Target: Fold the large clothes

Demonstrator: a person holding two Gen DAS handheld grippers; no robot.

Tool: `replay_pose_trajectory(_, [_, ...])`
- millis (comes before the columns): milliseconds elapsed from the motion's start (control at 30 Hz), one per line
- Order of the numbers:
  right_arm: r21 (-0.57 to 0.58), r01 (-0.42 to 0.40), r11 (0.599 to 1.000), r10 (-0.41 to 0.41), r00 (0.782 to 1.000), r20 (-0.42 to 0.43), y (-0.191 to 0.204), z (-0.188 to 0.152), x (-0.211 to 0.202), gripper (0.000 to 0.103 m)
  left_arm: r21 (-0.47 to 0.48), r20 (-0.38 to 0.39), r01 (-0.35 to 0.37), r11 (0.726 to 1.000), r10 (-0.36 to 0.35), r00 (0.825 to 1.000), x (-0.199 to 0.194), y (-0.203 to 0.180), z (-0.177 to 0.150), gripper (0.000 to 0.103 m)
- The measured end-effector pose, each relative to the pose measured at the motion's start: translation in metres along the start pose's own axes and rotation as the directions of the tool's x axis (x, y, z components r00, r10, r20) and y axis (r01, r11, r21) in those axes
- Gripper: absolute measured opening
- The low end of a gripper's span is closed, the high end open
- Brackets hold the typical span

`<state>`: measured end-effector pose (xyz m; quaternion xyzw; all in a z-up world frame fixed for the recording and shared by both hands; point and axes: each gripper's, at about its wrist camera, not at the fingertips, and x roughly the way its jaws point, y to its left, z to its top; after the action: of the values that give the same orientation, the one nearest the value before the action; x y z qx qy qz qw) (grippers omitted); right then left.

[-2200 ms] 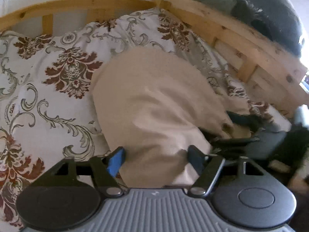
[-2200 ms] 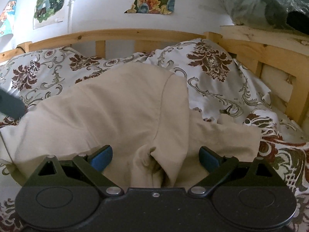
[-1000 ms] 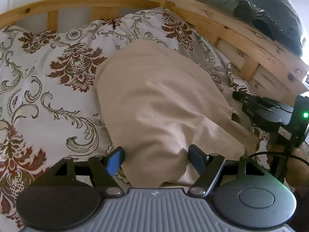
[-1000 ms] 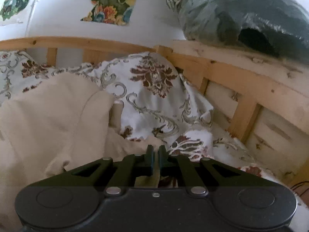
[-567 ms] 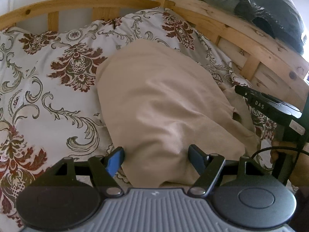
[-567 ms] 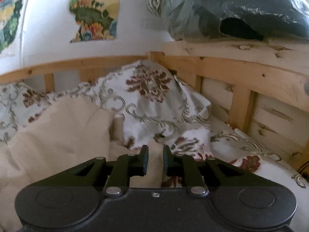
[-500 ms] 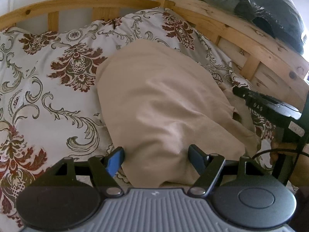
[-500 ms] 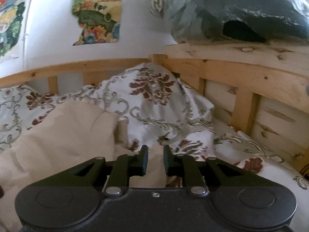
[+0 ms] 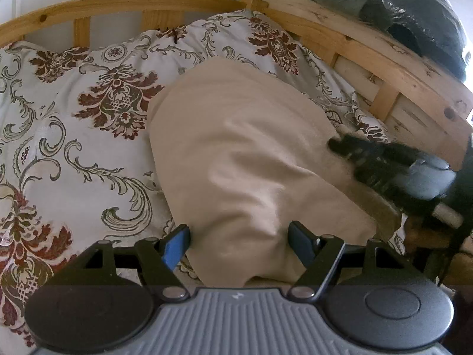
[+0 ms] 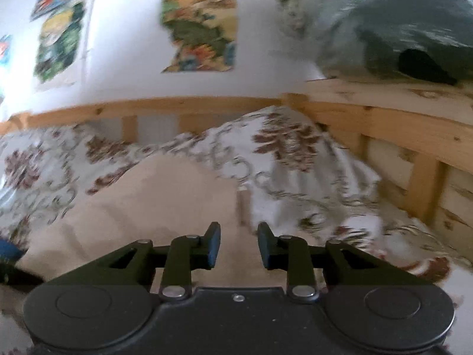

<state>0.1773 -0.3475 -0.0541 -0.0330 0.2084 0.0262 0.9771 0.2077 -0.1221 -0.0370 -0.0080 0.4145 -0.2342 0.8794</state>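
Matt beige cloth garment, knotty pale wooden bedframe

beige garment lies on the floral-covered wooden bed

One beige garment, two grippers, and three wall posters are showing.

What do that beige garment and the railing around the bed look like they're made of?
The beige garment looks like soft matte woven cloth, perhaps cotton: it creases gently and shows no sheen. The bed railing appears to be light pine-like wood: knots and grain show, and the finish looks bare or lightly sealed, though I can't tell which.
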Motion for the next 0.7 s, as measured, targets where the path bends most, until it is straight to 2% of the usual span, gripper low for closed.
replay_pose_trajectory(67, [-0.068, 0.011, 0.998, -0.015, 0.998, -0.062, 0.011, -0.006, 0.011, 0.030, 0.000, -0.001, 0.001, 1.000, -0.001, 1.000, 0.001, -0.001, -0.001, 0.077])
replay_pose_trajectory(167, [-0.120, 0.025, 0.992, -0.037, 0.995, -0.091, 0.020, -0.013, 0.022, 0.031, 0.011, 0.001, -0.007, 1.000, 0.007, 1.000, 0.003, -0.004, -0.001, 0.077])
replay_pose_trajectory(300, [-0.098, 0.029, 0.995, -0.039, 0.995, -0.095, 0.019, -0.015, 0.020, 0.030, 0.011, -0.002, -0.003, 1.000, 0.003, 1.000, 0.002, -0.003, 0.000, 0.077])
replay_pose_trajectory(367, [-0.062, 0.034, 0.998, -0.039, 0.996, -0.084, 0.013, -0.011, 0.015, 0.033, -0.008, 0.003, 0.017, 1.000, -0.017, 1.000, -0.002, 0.001, 0.003, 0.079])
replay_pose_trajectory(400, [-0.043, 0.040, 0.998, -0.043, 0.996, -0.074, 0.010, -0.008, 0.012, 0.041, -0.021, 0.008, 0.031, 0.999, -0.031, 1.000, -0.004, 0.003, 0.005, 0.081])
replay_pose_trajectory(433, [-0.022, 0.053, 0.998, -0.054, 0.997, -0.062, 0.006, -0.005, 0.008, 0.055, -0.033, 0.012, 0.053, 0.998, -0.052, 0.999, -0.006, 0.007, 0.007, 0.085])
replay_pose_trajectory(500, [0.030, 0.072, 0.997, -0.071, 0.997, -0.042, -0.003, -0.001, 0.000, 0.074, -0.051, 0.024, 0.103, 0.993, -0.102, 0.995, -0.008, 0.013, 0.010, 0.087])
replay_pose_trajectory(533, [0.065, 0.074, 0.995, -0.072, 0.997, -0.038, -0.010, 0.000, -0.004, 0.079, -0.063, 0.034, 0.128, 0.990, -0.126, 0.991, -0.009, 0.016, 0.012, 0.089])
replay_pose_trajectory(700, [0.257, 0.085, 0.963, -0.058, 0.992, -0.110, -0.042, -0.006, 0.001, 0.083, -0.170, 0.076, 0.195, 0.966, -0.185, 0.980, -0.007, 0.044, 0.016, 0.093])
